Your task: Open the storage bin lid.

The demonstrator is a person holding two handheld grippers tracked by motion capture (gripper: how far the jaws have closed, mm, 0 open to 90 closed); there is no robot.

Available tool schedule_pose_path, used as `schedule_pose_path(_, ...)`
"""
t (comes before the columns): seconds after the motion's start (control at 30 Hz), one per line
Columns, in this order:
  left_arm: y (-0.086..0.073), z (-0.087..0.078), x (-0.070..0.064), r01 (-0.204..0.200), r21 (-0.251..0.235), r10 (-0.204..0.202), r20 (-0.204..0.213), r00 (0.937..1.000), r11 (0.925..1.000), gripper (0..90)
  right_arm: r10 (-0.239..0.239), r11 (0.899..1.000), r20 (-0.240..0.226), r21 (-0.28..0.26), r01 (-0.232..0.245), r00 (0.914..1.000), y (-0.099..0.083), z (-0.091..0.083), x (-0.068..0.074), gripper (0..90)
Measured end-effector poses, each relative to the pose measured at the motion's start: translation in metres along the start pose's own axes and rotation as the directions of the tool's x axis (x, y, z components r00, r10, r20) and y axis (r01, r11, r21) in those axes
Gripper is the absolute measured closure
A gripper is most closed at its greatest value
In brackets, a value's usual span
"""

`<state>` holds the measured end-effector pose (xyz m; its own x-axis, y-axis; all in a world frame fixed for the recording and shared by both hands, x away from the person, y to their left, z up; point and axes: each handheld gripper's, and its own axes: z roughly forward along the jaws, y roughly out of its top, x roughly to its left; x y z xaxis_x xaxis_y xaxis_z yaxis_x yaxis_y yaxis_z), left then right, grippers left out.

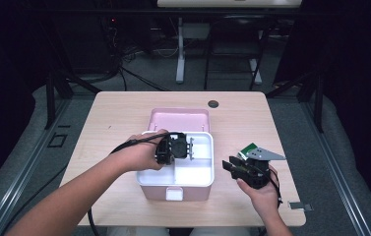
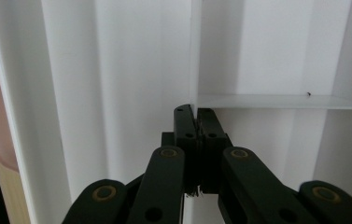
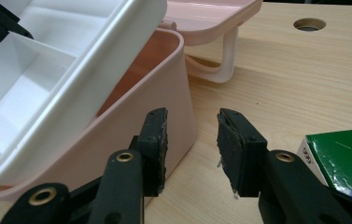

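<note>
Left hand-held gripper (image 2: 195,114) had clamped onto the thin divider wall of the white plastic compartment tray (image 1: 200,169), seated in the pink plastic box (image 1: 159,191) mid-surface. Right hand-held gripper (image 3: 191,122) waited at 3 o'clock, parted, empty. Risk: the thin divider slipping, tray tilting during lift.

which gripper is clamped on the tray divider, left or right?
The left gripper: its jaws pinch the white tray's thin divider wall. The right gripper is open beside the pink box.
</note>
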<state>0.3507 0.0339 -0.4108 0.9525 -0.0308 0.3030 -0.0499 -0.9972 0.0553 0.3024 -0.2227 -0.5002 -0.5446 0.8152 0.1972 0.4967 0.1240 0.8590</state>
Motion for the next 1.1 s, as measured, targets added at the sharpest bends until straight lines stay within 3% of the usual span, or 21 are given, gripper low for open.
schedule_pose_path(0.23, -0.008, -0.013, 0.006, 0.047, 0.001, -0.047, -0.021, 0.9987, 0.9989, 89.3, 0.012, 1.000, 0.000, -0.007, -0.012, 0.9999, 0.000, -0.001, -0.002, 62.1)
schedule_pose_path(0.3, -0.015, -0.016, 0.010, 0.095, 0.001, -0.095, -0.016, 0.9953, 0.9954, 89.3, 0.013, 1.000, -0.001, -0.005, -0.013, 0.9999, 0.000, -0.001, -0.002, 61.8)
schedule_pose_path(0.43, -0.023, -0.018, 0.013, 0.140, 0.007, -0.140, -0.006, 0.9902, 0.9902, 89.3, 0.014, 1.000, -0.001, -0.004, -0.014, 0.9999, 0.000, -0.001, -0.002, 61.4)
schedule_pose_path(0.53, -0.037, -0.020, 0.019, 0.229, 0.022, -0.229, 0.029, 0.9730, 0.9733, 89.3, 0.015, 1.000, -0.003, -0.002, -0.015, 0.9999, 0.000, 0.000, -0.002, 60.8)
schedule_pose_path(0.57, -0.037, -0.020, 0.019, 0.229, 0.022, -0.229, 0.029, 0.9730, 0.9733, 89.3, 0.016, 1.000, -0.002, 0.001, -0.016, 0.9999, 0.000, 0.000, -0.002, 60.7)
schedule_pose_path(0.6, -0.047, -0.021, 0.024, 0.283, 0.032, -0.285, 0.048, 0.9574, 0.9585, 89.3, 0.016, 1.000, -0.001, 0.002, -0.016, 0.9999, 0.000, 0.000, -0.002, 60.6)
schedule_pose_path(0.73, -0.068, -0.021, 0.032, 0.377, 0.059, -0.381, 0.064, 0.9225, 0.9242, 89.3, 0.015, 1.000, -0.003, 0.004, -0.015, 0.9999, -0.001, 0.001, -0.003, 60.4)
schedule_pose_path(0.77, -0.074, -0.021, 0.034, 0.405, 0.062, -0.409, 0.068, 0.9102, 0.9122, 89.3, 0.016, 1.000, -0.003, 0.005, -0.016, 0.9999, -0.001, 0.001, -0.003, 60.4)
schedule_pose_path(0.9, -0.098, -0.020, 0.040, 0.472, 0.087, -0.478, 0.074, 0.8752, 0.8773, 89.3, 0.017, 1.000, -0.003, 0.006, -0.017, 0.9999, -0.001, 0.001, -0.003, 60.3)
schedule_pose_path(0.93, -0.098, -0.020, 0.040, 0.472, 0.087, -0.478, 0.074, 0.8752, 0.8773, 89.3, 0.017, 1.000, -0.003, 0.006, -0.017, 0.9999, -0.001, 0.001, -0.003, 60.3)
schedule_pose_path(1.0, -0.112, -0.019, 0.043, 0.509, 0.102, -0.516, 0.069, 0.8535, 0.8547, 89.3, 0.018, 1.000, -0.004, 0.008, -0.018, 0.9998, -0.001, 0.001, -0.003, 60.2)
schedule_pose_path(1.03, -0.122, -0.019, 0.045, 0.539, 0.105, -0.547, 0.065, 0.8347, 0.8356, 89.3, 0.017, 1.000, -0.003, 0.010, -0.017, 0.9998, -0.001, 0.002, -0.003, 60.1)
schedule_pose_path(1.07, -0.128, -0.019, 0.046, 0.555, 0.108, -0.562, 0.062, 0.8245, 0.8250, 89.3, 0.018, 1.000, -0.003, 0.009, -0.018, 0.9998, -0.001, 0.002, -0.003, 60.1)
schedule_pose_path(1.1, -0.128, -0.019, 0.046, 0.555, 0.108, -0.562, 0.062, 0.8245, 0.8250, 89.3, 0.018, 1.000, -0.003, 0.009, -0.018, 0.9998, -0.001, 0.002, -0.003, 60.1)
